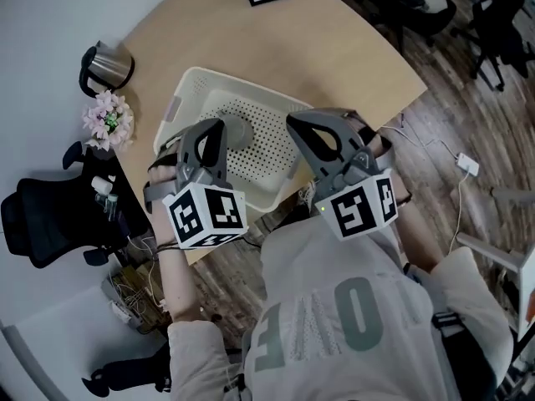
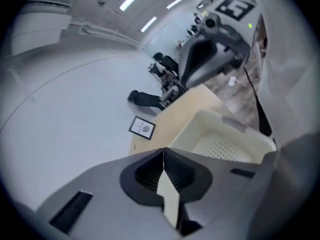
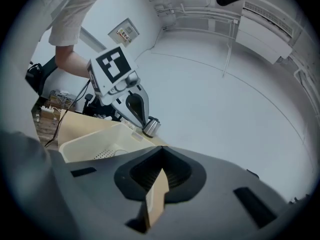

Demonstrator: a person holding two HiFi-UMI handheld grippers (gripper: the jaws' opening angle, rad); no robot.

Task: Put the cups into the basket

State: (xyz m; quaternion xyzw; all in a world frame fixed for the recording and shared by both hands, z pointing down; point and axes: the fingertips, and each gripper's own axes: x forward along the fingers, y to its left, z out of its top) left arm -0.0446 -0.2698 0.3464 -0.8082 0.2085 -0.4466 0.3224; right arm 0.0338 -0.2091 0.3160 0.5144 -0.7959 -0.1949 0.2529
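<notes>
I am seeing a cream plastic basket (image 1: pixel 196 90), rectangular with a perforated bottom, lying on the smooth tan table (image 1: pixel 334 48). A grey rounded cup (image 1: pixel 240 130) is lying inside it, at the near left. I am holding the left gripper (image 1: pixel 211 132) and the right gripper (image 1: pixel 308 128) side by side over the basket's near edge, pointing far. Both pairs of jaws are clenched together, grasping nothing.
</notes>
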